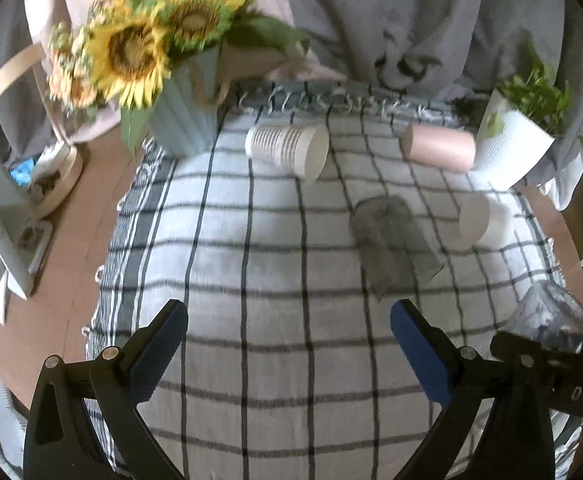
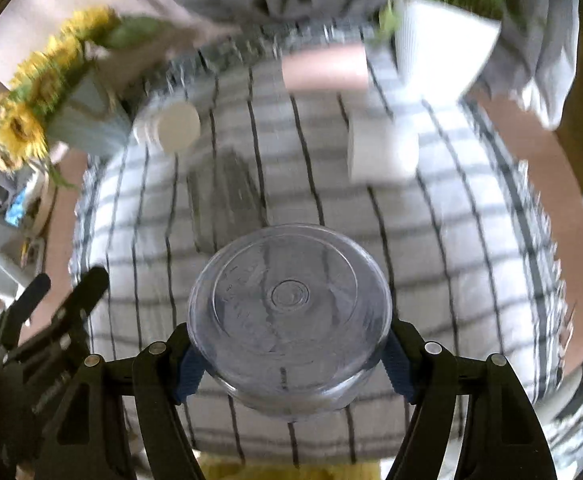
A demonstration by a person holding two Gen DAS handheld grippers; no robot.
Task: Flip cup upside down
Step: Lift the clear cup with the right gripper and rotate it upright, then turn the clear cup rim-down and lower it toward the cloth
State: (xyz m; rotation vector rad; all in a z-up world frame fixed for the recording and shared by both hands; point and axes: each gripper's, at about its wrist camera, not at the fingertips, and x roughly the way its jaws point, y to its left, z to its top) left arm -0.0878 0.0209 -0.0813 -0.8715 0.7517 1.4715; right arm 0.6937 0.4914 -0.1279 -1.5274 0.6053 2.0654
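My right gripper (image 2: 289,356) is shut on a clear plastic cup (image 2: 289,316), held above the checked cloth with its round base facing the camera. The same cup shows at the right edge of the left wrist view (image 1: 551,316), held by the right gripper (image 1: 547,350). My left gripper (image 1: 289,332) is open and empty above the cloth's near part. A grey translucent cup (image 1: 391,236) lies on its side ahead of it. A striped paper cup (image 1: 287,150), a pink cup (image 1: 439,150) and a white cup (image 1: 479,222) also lie on their sides.
A checked cloth (image 1: 251,280) covers the round wooden table (image 1: 71,280). A sunflower vase (image 1: 183,120) stands at the back left, a white plant pot (image 1: 511,148) at the back right. A wooden stand and white boxes (image 1: 7,232) sit at the left edge.
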